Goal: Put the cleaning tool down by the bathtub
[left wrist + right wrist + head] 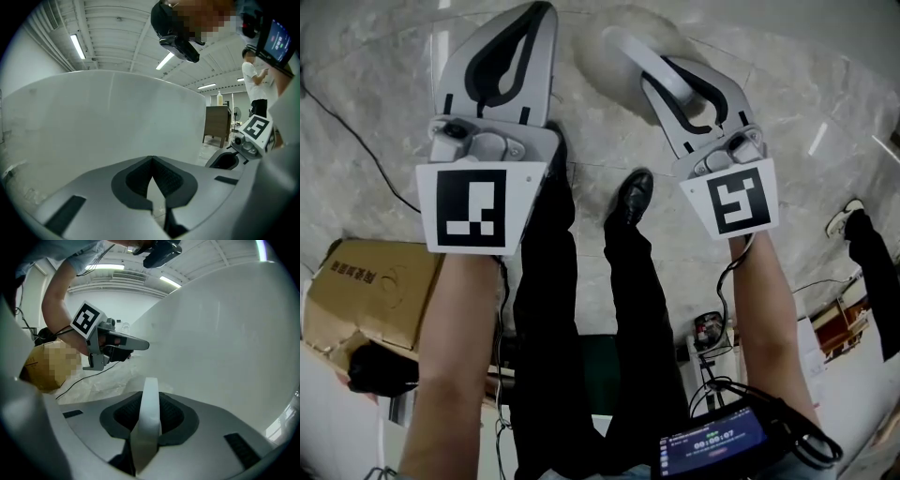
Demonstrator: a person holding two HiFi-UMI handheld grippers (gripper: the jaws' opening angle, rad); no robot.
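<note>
The cleaning tool [150,423] is clamped between the right gripper [146,397] jaws; the left gripper [151,159] jaws are pressed together, empty, the bathtub [103,117] wall close ahead.

The tool [633,54] is white. Its flat, strap-like handle stands edge-on at lower centre of the right gripper view, clamped between the right tongs [149,414]. In the head view it runs up-left to a pale, rounded head [595,61] at upper middle, blurred, perhaps a sponge. The tub [234,333] is a smooth, white, curved wall filling that view's right side.
</note>
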